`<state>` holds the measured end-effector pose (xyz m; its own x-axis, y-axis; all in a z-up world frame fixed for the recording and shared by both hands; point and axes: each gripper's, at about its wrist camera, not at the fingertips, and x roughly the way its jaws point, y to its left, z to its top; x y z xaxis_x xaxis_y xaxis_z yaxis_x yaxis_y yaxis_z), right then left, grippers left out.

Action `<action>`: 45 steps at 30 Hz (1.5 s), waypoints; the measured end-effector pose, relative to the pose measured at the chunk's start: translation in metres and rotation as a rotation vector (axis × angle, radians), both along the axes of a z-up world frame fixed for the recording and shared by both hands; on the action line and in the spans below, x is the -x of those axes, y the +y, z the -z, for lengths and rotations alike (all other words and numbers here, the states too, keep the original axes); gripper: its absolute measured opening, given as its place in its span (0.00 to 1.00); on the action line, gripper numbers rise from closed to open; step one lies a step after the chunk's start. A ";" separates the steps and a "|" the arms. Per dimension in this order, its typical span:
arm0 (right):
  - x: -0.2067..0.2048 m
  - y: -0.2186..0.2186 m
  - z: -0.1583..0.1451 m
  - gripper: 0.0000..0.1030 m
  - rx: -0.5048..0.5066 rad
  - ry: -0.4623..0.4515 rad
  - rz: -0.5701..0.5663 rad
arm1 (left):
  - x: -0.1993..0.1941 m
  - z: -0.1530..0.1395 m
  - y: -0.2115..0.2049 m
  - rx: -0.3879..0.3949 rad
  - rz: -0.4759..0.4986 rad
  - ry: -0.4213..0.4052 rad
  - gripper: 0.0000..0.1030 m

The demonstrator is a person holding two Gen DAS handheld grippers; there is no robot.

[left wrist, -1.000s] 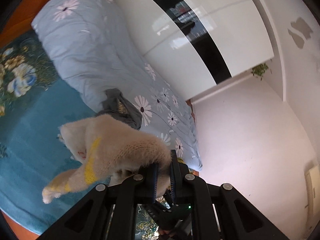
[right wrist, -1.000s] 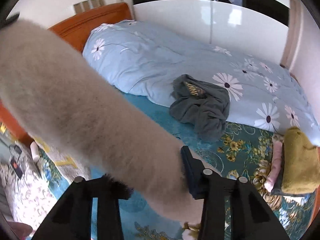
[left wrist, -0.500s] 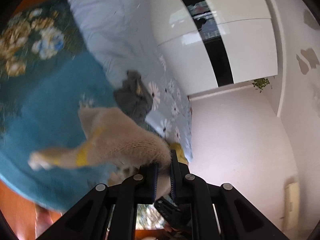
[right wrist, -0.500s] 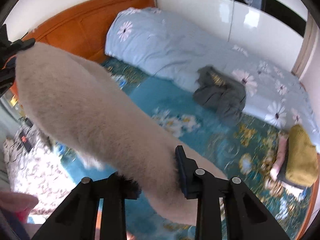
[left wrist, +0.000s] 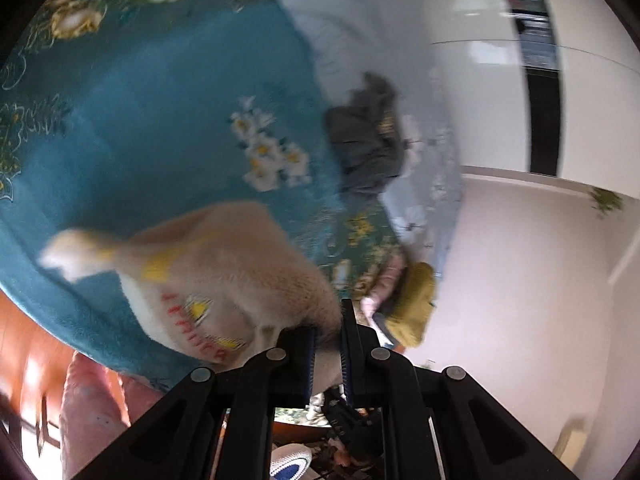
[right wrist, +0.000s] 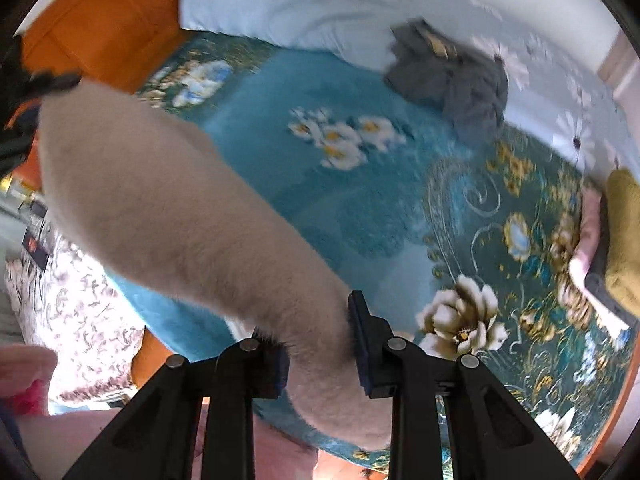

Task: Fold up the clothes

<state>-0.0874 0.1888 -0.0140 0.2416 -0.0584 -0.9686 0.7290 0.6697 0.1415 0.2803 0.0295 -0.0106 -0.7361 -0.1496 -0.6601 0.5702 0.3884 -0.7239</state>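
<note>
**Cream sweater held in the air by both grippers above the bed**

In the left wrist view, the left gripper (left wrist: 327, 334) sits at lower centre, its jaws pressed nearly together on a fold of the cream sweater (left wrist: 224, 276). The knit hangs out to the left of the frame — yellow patches and red stitching show on it, and one sleeve end trails toward the left edge, blurred.

In the right wrist view, the right gripper (right wrist: 318, 354) at bottom centre pinches the same sweater (right wrist: 160, 208); its jaws stand a little wider, with a thick roll of fabric between them. The garment stretches from there up to the upper left of the frame.

Behind it lies the teal floral blanket (right wrist: 340, 200). A dark grey garment (right wrist: 452, 76) is crumpled at upper right, against the pale blue daisy duvet (right wrist: 320, 4). A folded pile topped with mustard cloth (right wrist: 624, 236) sits at the right edge.
</note>
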 end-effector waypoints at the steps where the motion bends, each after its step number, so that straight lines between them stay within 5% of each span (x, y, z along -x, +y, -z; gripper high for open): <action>1: 0.002 -0.013 0.008 0.27 -0.020 0.001 0.010 | 0.007 0.007 -0.007 -0.010 0.000 -0.006 0.11; 15: -0.007 -0.167 0.090 0.27 -0.168 0.029 0.069 | 0.114 0.056 -0.151 -0.016 0.001 -0.095 0.11; 25: -0.008 -0.216 0.137 0.27 -0.216 0.062 0.189 | 0.155 0.109 -0.218 -0.095 -0.002 -0.130 0.19; 30: 0.008 -0.216 0.131 0.36 -0.171 0.056 0.218 | 0.160 0.101 -0.225 -0.064 -0.022 -0.042 0.49; 37: 0.023 -0.221 0.099 0.37 -0.097 0.038 0.303 | 0.153 0.053 -0.207 0.062 0.028 -0.036 0.57; 45: 0.023 -0.186 0.066 0.46 -0.061 0.013 0.340 | 0.059 0.035 -0.134 0.168 0.037 -0.235 0.62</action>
<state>-0.1100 0.0031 -0.0805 0.2060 -0.0756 -0.9756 0.9110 0.3789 0.1629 0.2217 -0.1047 -0.0457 -0.5727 -0.2471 -0.7816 0.7418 0.2497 -0.6224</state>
